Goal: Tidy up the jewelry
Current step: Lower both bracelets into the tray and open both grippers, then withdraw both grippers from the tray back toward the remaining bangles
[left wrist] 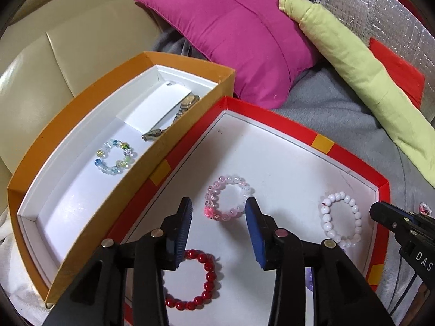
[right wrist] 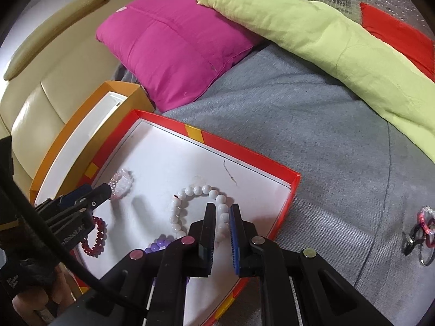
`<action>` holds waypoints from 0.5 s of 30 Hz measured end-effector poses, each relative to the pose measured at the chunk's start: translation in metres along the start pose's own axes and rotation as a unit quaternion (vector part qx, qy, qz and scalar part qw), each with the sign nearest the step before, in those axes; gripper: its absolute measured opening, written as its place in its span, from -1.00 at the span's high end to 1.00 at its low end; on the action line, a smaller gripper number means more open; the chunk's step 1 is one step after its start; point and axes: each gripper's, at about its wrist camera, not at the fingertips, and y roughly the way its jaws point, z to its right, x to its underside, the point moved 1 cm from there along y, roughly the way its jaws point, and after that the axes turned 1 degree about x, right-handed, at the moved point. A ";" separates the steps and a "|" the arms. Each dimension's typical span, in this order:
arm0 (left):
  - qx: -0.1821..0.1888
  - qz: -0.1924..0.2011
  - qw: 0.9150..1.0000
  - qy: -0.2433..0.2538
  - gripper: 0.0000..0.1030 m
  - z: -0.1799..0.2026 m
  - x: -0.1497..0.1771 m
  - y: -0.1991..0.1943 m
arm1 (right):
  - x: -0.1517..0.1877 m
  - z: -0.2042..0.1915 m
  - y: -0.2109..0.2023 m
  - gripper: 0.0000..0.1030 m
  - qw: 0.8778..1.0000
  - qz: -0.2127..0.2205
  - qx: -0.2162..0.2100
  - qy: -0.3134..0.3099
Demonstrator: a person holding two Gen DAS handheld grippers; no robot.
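Observation:
A red-rimmed tray (left wrist: pixel 272 116) with a white floor holds a pink bead bracelet (left wrist: pixel 214 190), a white bead bracelet (left wrist: pixel 326 222), a red bead bracelet (left wrist: pixel 209 271) and a partly hidden purple one (right wrist: pixel 159 244). My left gripper (left wrist: pixel 218 203) stands open just above the pink bracelet, which lies between and beyond its fingertips, untouched by the pads. My right gripper (right wrist: pixel 222 206) is shut to a narrow slit near the tray's right rim, and beads of the white bracelet (right wrist: pixel 190 190) show through the slit below it. In the left wrist view its tip (left wrist: pixel 376 209) is apart from that bracelet.
An orange box (left wrist: pixel 81 103) left of the tray holds a multicoloured glass-bead bracelet (left wrist: pixel 108 168) and a metal watch (left wrist: pixel 174 119). More jewellery (right wrist: pixel 424 228) lies on the grey blanket (right wrist: pixel 299 125) at right. A magenta cushion (left wrist: pixel 231 32) and a green cloth (left wrist: pixel 367 81) lie behind.

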 end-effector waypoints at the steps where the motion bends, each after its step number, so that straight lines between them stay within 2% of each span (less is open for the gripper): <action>1: -0.001 0.003 1.000 0.001 0.15 0.001 0.001 -0.004 | 0.001 0.001 -0.003 0.78 1.000 0.002 0.000 0.000; 3: -0.003 0.009 1.000 0.001 -0.04 0.002 0.002 -0.011 | 0.003 0.002 -0.009 0.77 1.000 0.007 0.000 0.000; 4: -0.003 0.013 1.000 0.001 -0.08 0.004 0.003 -0.015 | 0.004 0.003 -0.012 0.77 1.000 0.009 0.000 0.000; 7: -0.002 0.021 1.000 0.004 -0.10 0.009 0.007 -0.027 | 0.011 0.010 -0.025 0.60 1.000 0.018 0.002 0.003; 10: 0.002 0.026 1.000 0.009 -0.11 0.019 0.012 -0.039 | 0.021 0.019 -0.040 0.31 1.000 0.028 0.003 0.010; 12: 0.006 0.030 0.999 0.014 -0.15 0.028 0.017 -0.049 | 0.028 0.027 -0.051 -0.01 0.999 0.035 0.005 0.017; 15: 0.009 0.036 0.999 0.024 -0.20 0.044 0.024 -0.060 | 0.039 0.037 -0.066 -0.17 0.999 0.047 0.008 0.022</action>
